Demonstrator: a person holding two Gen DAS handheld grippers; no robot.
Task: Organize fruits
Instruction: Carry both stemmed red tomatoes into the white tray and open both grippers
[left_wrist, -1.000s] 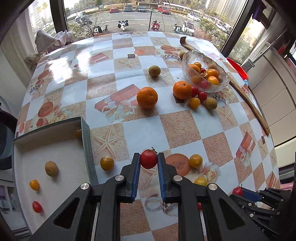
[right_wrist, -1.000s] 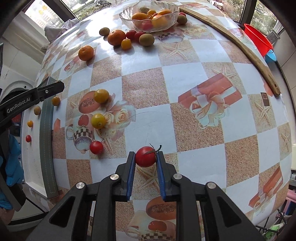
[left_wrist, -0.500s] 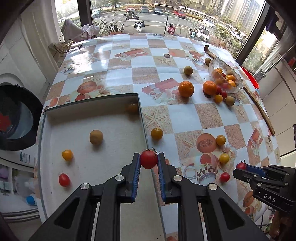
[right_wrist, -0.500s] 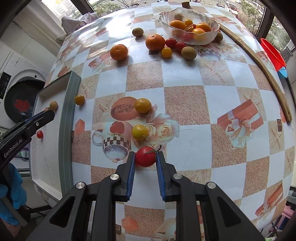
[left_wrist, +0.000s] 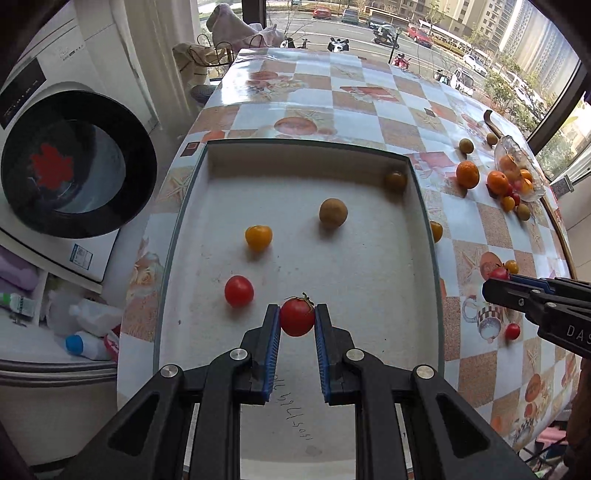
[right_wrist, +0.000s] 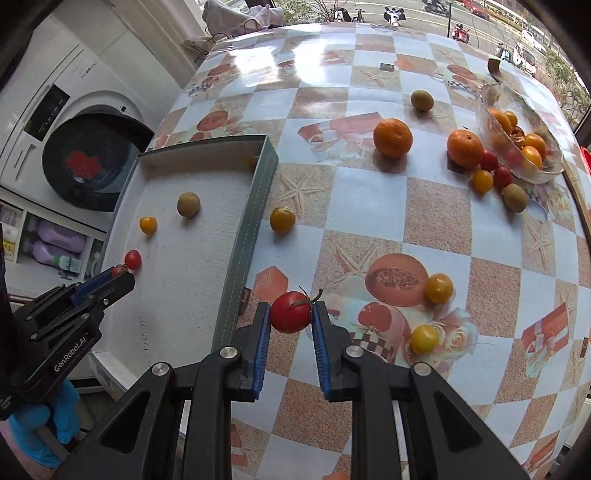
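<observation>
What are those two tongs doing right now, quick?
Left tongs: closed on a red tomato, above the tray.
Right tongs: closed on another red tomato, above the table.

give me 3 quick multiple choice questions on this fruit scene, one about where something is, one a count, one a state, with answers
1. Where is the left gripper with its red tomato?
A. over the white tray
B. over the glass bowl
C. over the washing machine

2. How many fruits lie loose in the tray?
A. two
B. four
C. seven

3. What is the state of the right gripper?
A. open and empty
B. shut on a yellow tomato
C. shut on a red tomato

Answers:
1 A, the left wrist view shows the tray floor behind the held tomato.
2 B, one red, one yellow, two brownish.
3 C, its blue pads press a stemmed red tomato above the tablecloth.
</observation>
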